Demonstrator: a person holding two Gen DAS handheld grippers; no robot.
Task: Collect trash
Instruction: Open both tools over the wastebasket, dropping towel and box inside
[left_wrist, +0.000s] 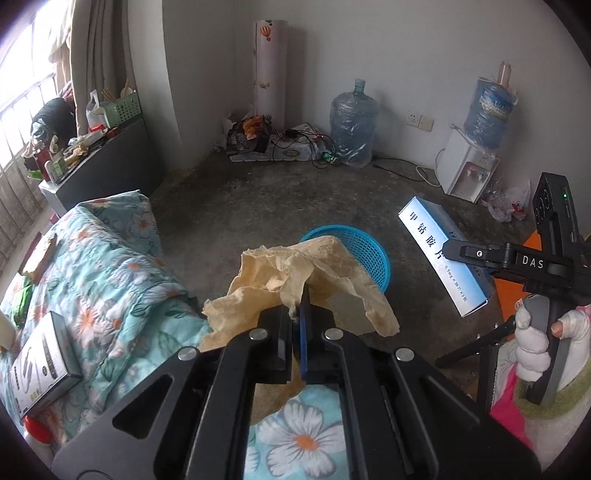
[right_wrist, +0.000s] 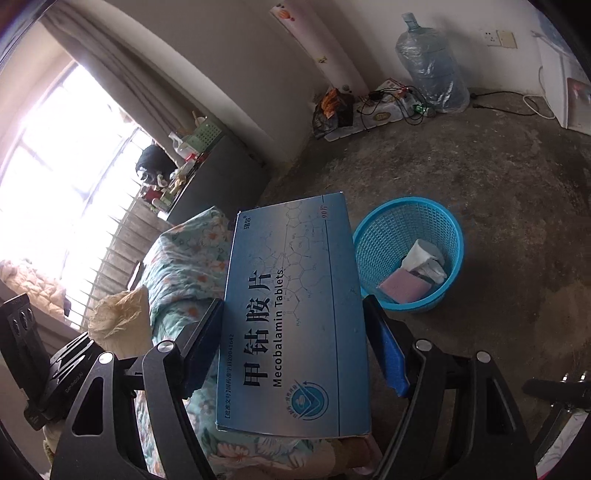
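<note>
My left gripper (left_wrist: 300, 314) is shut on a crumpled yellowish tissue (left_wrist: 295, 277), held above the edge of the floral quilt, near the blue plastic basket (left_wrist: 369, 251) on the floor. The tissue also shows in the right wrist view (right_wrist: 122, 317). My right gripper (right_wrist: 295, 325) is shut on a blue medicine box (right_wrist: 295, 314) labelled Mecobalamin Tablets, held in the air left of the basket (right_wrist: 410, 221). The box and right gripper also show in the left wrist view (left_wrist: 439, 254). The basket holds a pink sponge (right_wrist: 402, 286) and white paper scraps (right_wrist: 424, 258).
A bed with a floral quilt (left_wrist: 103, 266) is at the left, with a grey box (left_wrist: 44, 358) on it. A water jug (left_wrist: 352, 122), a water dispenser (left_wrist: 469, 166), cables and bags stand along the far wall. A cluttered cabinet (left_wrist: 103, 155) is by the window.
</note>
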